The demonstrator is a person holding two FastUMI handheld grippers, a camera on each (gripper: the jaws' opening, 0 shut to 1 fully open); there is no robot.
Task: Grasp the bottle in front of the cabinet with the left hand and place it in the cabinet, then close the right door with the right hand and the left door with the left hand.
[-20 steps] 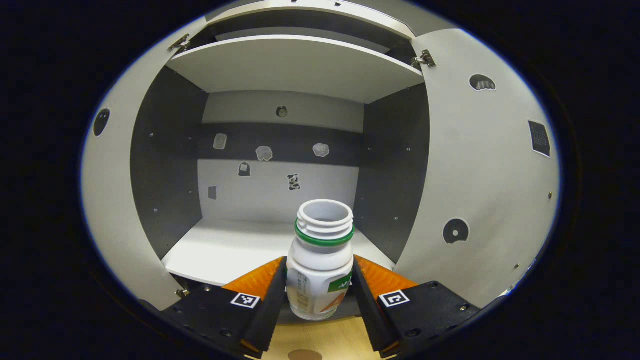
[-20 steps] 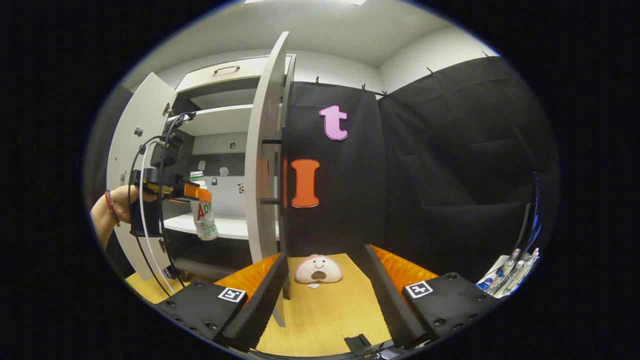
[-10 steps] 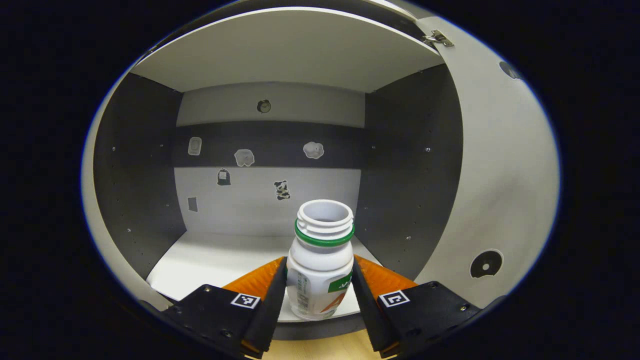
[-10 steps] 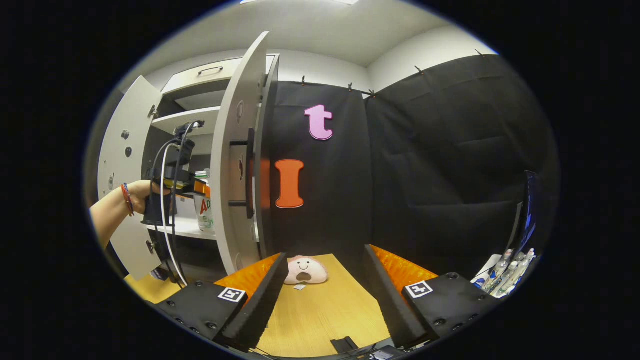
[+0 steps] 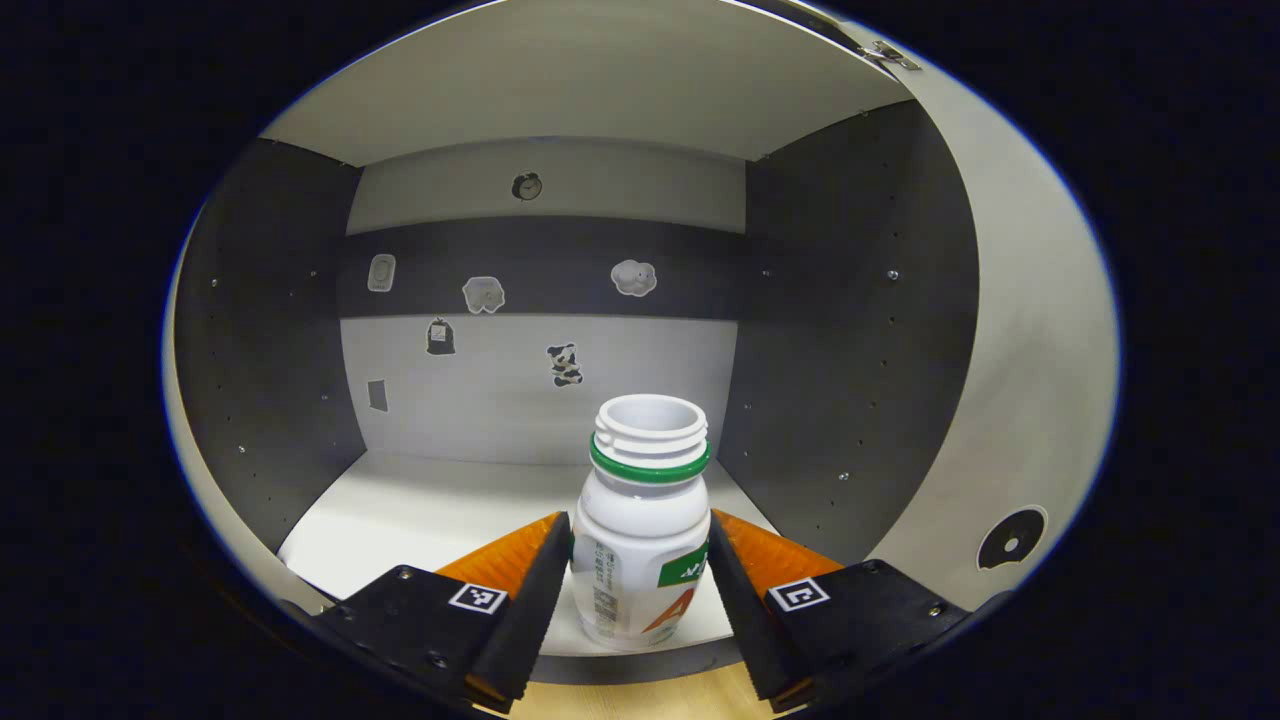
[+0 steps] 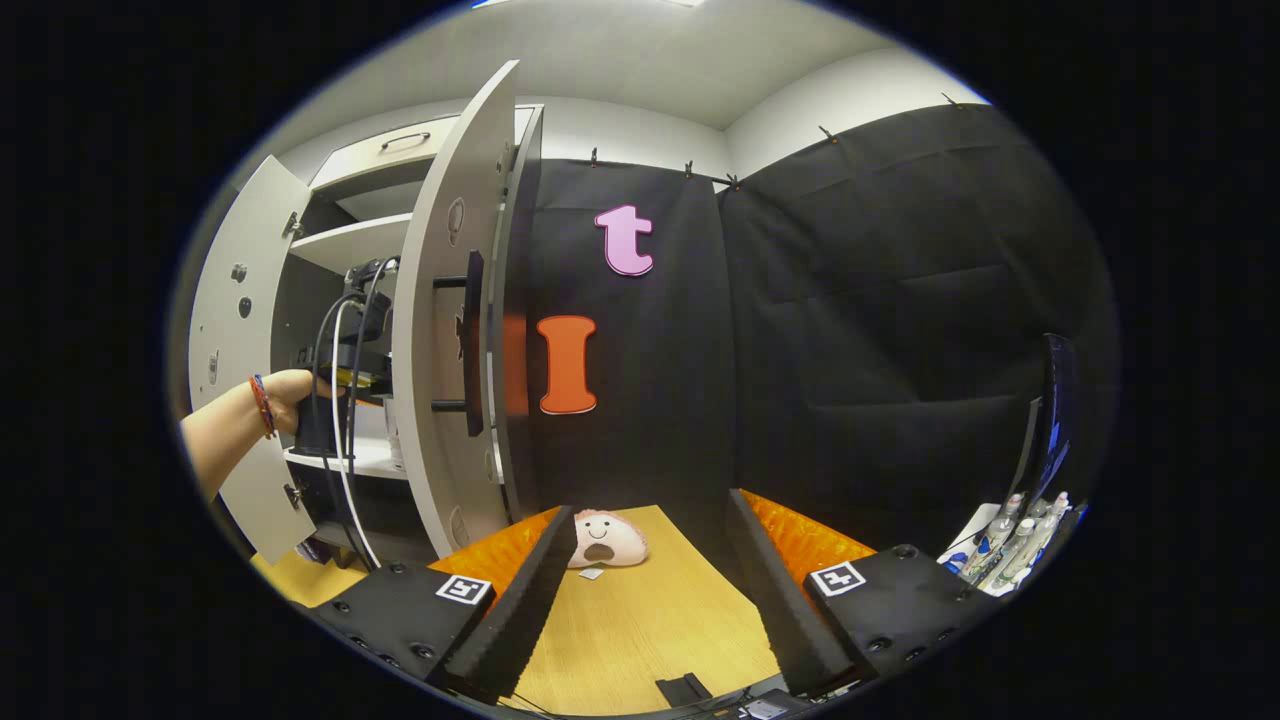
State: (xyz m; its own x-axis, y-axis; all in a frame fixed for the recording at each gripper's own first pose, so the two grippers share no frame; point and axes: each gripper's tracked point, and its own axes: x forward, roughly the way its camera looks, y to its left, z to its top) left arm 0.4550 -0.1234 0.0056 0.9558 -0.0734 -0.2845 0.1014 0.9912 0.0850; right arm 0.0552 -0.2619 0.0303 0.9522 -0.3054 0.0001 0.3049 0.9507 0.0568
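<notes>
Bottle: a white plastic bottle with a green neck ring and no cap (image 5: 641,545) stands upright between the left gripper's fingers, at the front edge of the cabinet's white lower shelf (image 5: 420,515); whether its base touches the shelf cannot be told.
Left gripper (image 5: 640,590): its black-padded orange fingers (image 5: 535,590) press on both sides of the bottle's body, holding it.
Cabinet interior: dark grey side walls and a grey-and-white back panel (image 5: 540,375) bearing small stickers.
Right door: the white cabinet door (image 6: 440,340) stands open, edge-on in the right gripper view, with a black bar handle (image 6: 470,345) on its outer face.
Left door: the other white door (image 6: 235,360) is swung open at the far side.
Person's hand (image 6: 285,395): it grips the left gripper's handle, reaching into the cabinet, with a red band on the wrist.
Right gripper (image 6: 650,590): fingers spread wide, holding nothing, above the light wooden bench (image 6: 640,620).
Toy: a pink plush with a face (image 6: 605,538) lies on the bench near the right door's foot.
</notes>
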